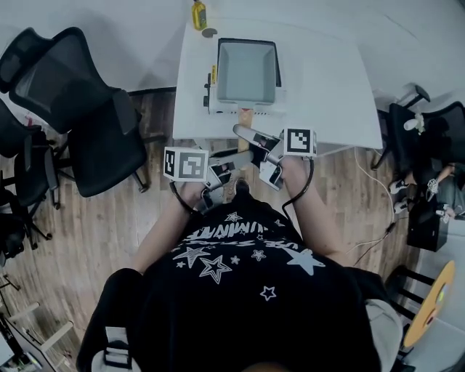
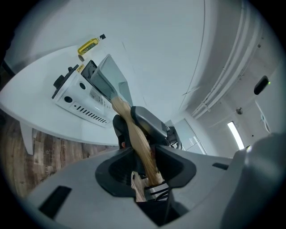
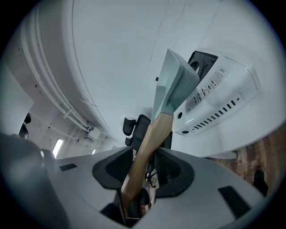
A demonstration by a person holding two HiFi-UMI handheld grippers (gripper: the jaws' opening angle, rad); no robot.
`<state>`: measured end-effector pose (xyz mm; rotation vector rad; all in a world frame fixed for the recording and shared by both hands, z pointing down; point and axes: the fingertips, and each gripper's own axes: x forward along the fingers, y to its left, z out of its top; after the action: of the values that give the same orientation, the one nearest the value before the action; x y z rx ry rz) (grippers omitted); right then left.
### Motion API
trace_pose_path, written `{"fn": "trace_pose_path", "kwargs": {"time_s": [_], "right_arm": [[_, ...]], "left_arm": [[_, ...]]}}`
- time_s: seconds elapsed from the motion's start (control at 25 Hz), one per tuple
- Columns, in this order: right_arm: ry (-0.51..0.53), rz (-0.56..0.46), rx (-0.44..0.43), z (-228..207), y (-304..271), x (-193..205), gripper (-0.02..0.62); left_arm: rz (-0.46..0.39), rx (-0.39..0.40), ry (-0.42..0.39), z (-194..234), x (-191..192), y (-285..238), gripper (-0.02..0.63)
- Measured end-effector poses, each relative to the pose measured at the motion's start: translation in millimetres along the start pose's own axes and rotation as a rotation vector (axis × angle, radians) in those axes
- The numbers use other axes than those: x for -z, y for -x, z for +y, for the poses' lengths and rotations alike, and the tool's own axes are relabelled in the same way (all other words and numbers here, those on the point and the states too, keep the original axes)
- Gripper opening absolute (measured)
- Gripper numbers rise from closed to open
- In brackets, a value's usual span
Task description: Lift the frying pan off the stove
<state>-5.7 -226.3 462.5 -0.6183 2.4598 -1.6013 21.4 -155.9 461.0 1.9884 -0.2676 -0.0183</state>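
Observation:
A square grey frying pan (image 1: 247, 70) sits over a white stove (image 1: 211, 102) on the white table (image 1: 327, 80); I cannot tell whether it still touches the stove. Its wooden handle (image 1: 245, 118) points toward me. Both grippers meet at that handle, just off the table's front edge. My left gripper (image 1: 229, 166) is shut on it, and in its own view the handle (image 2: 140, 143) runs between the jaws of the left gripper (image 2: 140, 134) up to the pan (image 2: 109, 76). My right gripper (image 1: 256, 147) is shut on it too, the handle (image 3: 149, 138) crossing the right gripper (image 3: 149, 134) toward the pan (image 3: 174, 85).
A yellow bottle (image 1: 198, 14) and a small round object (image 1: 209, 33) lie at the table's far edge. Black office chairs (image 1: 87, 109) crowd the left, more chairs and bags (image 1: 432, 145) the right. Wooden floor (image 1: 94, 240) lies below me.

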Motion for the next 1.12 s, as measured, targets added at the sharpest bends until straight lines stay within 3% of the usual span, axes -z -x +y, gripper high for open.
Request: {"fn": "trace_pose_path", "kwargs": {"time_s": [0.68,1.12], "right_arm": [[-0.017,-0.080,0.049,33.9,-6.0,72.4,0.152],[-0.065,-0.097,0.021,30.6,3.5,75.6,0.153]], "left_arm": [[0.115,0.060,-0.009,-19.3,59.4,52.9,0.158],[0.087,0.044,-0.007,-22.7,62.6,50.2,0.158]]}}
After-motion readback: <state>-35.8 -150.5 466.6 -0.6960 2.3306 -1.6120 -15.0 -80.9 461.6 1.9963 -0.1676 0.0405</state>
